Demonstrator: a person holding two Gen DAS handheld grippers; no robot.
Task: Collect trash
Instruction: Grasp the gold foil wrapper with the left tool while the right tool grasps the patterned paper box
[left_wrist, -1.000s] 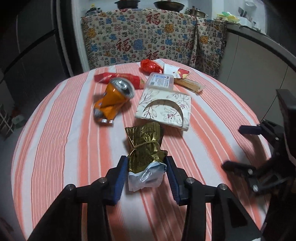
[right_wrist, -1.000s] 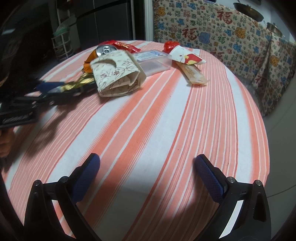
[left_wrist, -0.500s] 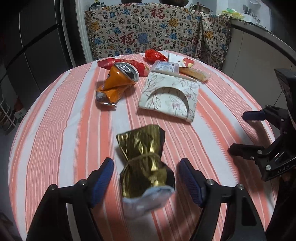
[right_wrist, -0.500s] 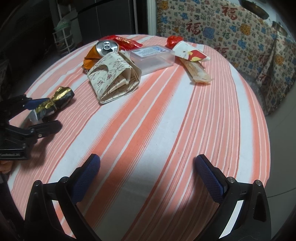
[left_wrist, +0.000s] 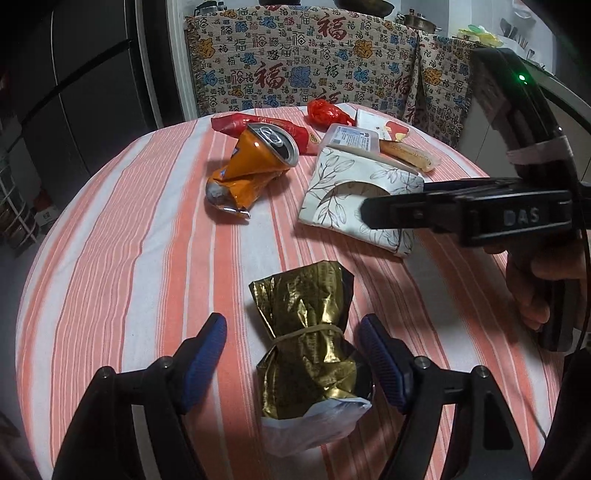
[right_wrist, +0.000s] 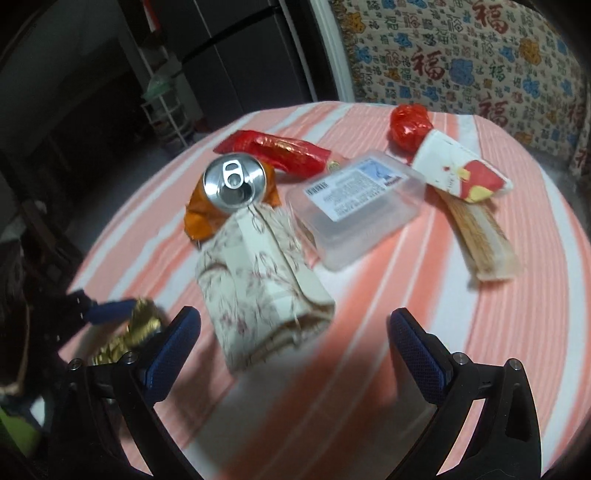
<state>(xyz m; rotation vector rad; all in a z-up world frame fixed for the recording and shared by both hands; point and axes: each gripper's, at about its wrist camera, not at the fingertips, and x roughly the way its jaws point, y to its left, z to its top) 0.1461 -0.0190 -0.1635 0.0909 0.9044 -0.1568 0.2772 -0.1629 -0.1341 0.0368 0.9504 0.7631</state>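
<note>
A gold foil wrapper (left_wrist: 306, 339) tied with a rubber band lies on the striped tablecloth between the fingers of my left gripper (left_wrist: 293, 358). That gripper is open, with a clear gap on the left side. My right gripper (right_wrist: 295, 356) hovers over the near end of a flattened floral tissue box (right_wrist: 258, 288); its jaws are closing and the pads do not press the box. In the left wrist view the right gripper's black body (left_wrist: 461, 214) reaches across the floral box (left_wrist: 351, 192). A crushed orange can (right_wrist: 229, 192) lies just behind the box.
Farther back lie a long red wrapper (right_wrist: 273, 151), a crumpled red foil ball (right_wrist: 410, 122), a clear plastic container (right_wrist: 358, 206), a white-and-red paper pack (right_wrist: 461, 170) and a beige snack wrapper (right_wrist: 484, 243). A patterned cloth (left_wrist: 295, 62) hangs behind the round table (left_wrist: 110, 258).
My left gripper has opened and let go of the gold wrapper, which now lies loose between its fingers. My right gripper has swung left and in toward the floral box.
</note>
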